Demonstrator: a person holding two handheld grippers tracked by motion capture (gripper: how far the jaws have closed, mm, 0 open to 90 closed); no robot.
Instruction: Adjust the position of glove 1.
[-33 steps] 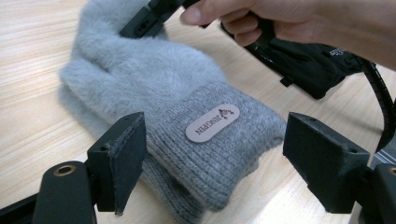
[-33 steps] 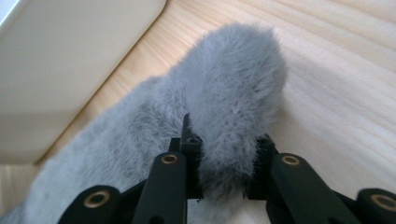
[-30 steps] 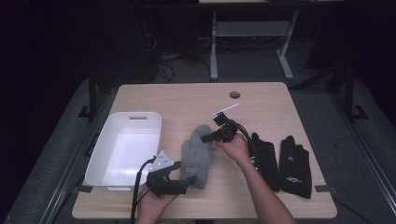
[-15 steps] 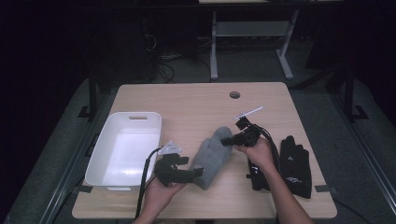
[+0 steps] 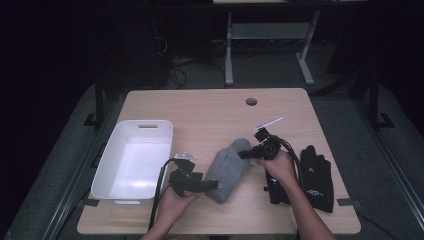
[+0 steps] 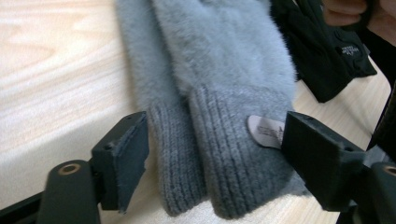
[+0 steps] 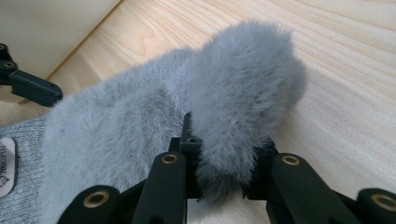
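Note:
A pair of grey fuzzy mittens [image 5: 229, 169] lies stacked on the wooden table, ribbed cuffs toward me. My left gripper [image 5: 212, 184] is open, its jaws on either side of both cuffs [image 6: 219, 154] without pressing them; a small label [image 6: 266, 131] shows on the upper cuff. My right gripper [image 5: 245, 154] pinches the furry fingertip end [image 7: 243, 93] of the top mitten between its jaws [image 7: 224, 154]. Those jaws have just been opening a little, with the fur still squeezed between them.
A white tray [image 5: 148, 123] stands at the left of the table. A pair of black gloves [image 5: 315, 177] lies at the right, beside my right hand. A round cable hole [image 5: 251, 101] sits near the table's far edge.
The right gripper has pulled the mitten tips away to the right, so the mittens now lie stretched out slantwise. The left gripper has slid right and slightly down to the cuffs.

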